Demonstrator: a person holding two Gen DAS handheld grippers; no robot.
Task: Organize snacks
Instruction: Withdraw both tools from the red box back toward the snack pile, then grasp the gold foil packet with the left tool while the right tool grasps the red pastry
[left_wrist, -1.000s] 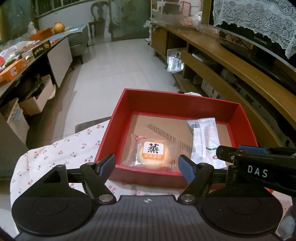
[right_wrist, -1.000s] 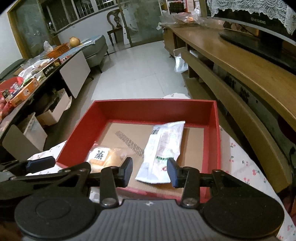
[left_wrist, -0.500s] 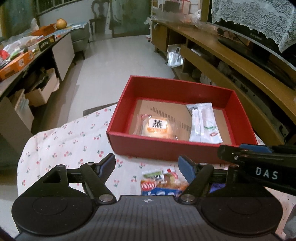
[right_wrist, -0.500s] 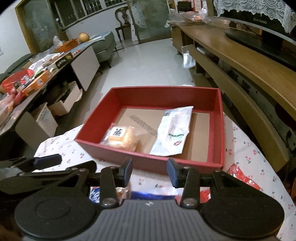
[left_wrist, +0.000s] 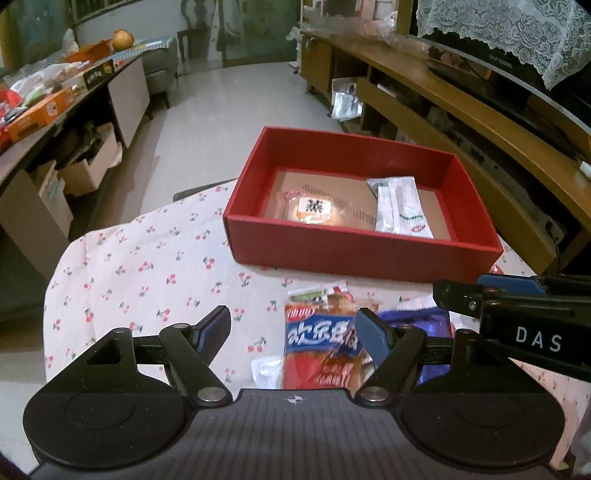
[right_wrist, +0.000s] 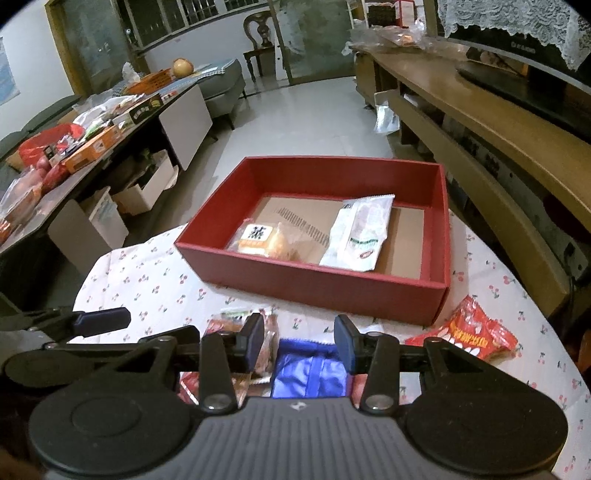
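Both tongs hang empty over the cherry-print tablecloth (left_wrist: 147, 266): the left gripper (left_wrist: 293, 328) stands wide, the right gripper (right_wrist: 299, 338) narrower, nothing between the jaws of either. The red box (right_wrist: 314, 288) sits at twelve o'clock from both, already holding a round cake packet (right_wrist: 262, 240) and a long white packet (right_wrist: 364, 236). The loose snacks lie close under the tools: a red-and-blue bread packet (left_wrist: 317, 343) below the left gripper's right finger, a blue pouch (right_wrist: 314, 373) between the right gripper's fingers and lower down, and a red crinkled bag (right_wrist: 469, 332) at three o'clock of the right gripper. The main risk, as I judge it, is crowding: the two tools ride side by side, the right one's finger showing at three o'clock in the left view, so a simultaneous drop onto the neighbouring packets could knock tool against tool or pinch two wrappers at once. The slick foil may also slide out of a shallow pinch, or drag the loose cloth with it. The box's near wall stands between the pile and the tray floor, so a packet carried low could catch on that edge. Open room lies over the bare cloth at nine to ten o'clock and in the box's empty right end; the table drops off at the left, toward the floor.
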